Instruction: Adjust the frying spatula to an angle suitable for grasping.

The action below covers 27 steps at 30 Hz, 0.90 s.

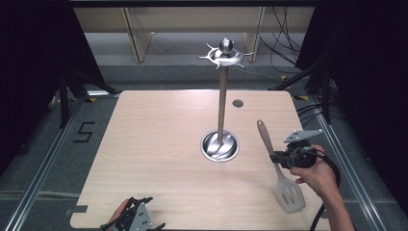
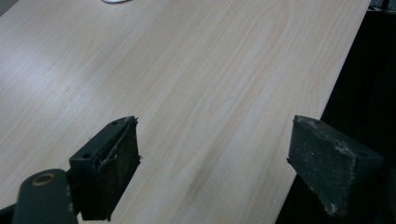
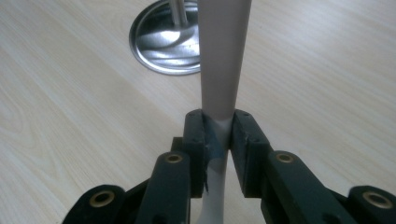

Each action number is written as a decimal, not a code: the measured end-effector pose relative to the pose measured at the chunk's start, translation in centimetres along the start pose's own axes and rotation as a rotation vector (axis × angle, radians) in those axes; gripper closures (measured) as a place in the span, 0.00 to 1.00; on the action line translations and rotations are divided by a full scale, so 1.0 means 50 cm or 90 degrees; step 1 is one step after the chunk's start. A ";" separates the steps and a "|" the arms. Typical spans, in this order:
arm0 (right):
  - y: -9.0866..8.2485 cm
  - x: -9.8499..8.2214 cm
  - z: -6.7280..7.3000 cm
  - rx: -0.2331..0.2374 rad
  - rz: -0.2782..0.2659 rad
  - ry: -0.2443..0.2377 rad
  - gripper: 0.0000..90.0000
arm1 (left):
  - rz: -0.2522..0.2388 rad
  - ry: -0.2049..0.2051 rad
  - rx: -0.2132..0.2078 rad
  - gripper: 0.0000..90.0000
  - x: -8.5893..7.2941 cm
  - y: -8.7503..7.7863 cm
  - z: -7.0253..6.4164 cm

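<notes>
While my right gripper (image 1: 278,157) sits at the right side of the table (image 1: 154,144), I find its jaws clamped on the narrow neck of a grey slotted spatula (image 1: 281,173). From the high view, the spatula's handle points up and away toward the far edge, and its slotted blade hangs toward the near right corner, clear of the wood as far as I can judge. Through the right gripper view, the pads (image 3: 245,140) press the neck (image 3: 219,126) from both sides, with the handle rising straight ahead. Beyond it stands the metal utensil stand (image 1: 220,96), its round base (image 3: 166,44) on the table and its hooked crown at the top of the pole. My left gripper (image 1: 137,219) rests at the near left edge, jaws spread wide over bare wood with nothing between them.
</notes>
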State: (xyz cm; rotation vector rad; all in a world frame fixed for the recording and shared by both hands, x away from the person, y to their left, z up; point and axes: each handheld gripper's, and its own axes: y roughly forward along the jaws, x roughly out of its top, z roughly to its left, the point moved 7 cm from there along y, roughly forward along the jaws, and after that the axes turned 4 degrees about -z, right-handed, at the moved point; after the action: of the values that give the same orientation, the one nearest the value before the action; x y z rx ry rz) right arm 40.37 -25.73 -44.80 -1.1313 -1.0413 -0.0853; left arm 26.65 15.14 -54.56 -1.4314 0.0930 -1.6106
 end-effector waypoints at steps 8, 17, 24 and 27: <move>-0.032 0.007 0.011 0.012 -0.057 -0.006 0.86 | -0.002 -0.004 -0.011 0.17 0.000 0.003 -0.004; -0.052 0.036 0.036 0.048 -0.125 -0.006 0.86 | 0.000 -0.002 0.003 0.17 -0.002 0.001 0.001; -0.065 0.058 0.045 0.064 -0.158 -0.007 0.86 | -0.002 -0.003 0.003 0.17 0.000 0.001 0.000; -0.067 0.066 0.046 0.067 -0.175 -0.011 0.86 | 0.007 0.001 -0.006 0.17 -0.002 -0.001 0.000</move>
State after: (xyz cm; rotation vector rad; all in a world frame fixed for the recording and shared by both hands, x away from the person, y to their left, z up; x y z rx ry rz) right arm 38.94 -24.14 -40.01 -0.8907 -1.1988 -0.2364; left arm 26.63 15.25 -54.61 -1.4338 0.1087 -1.6048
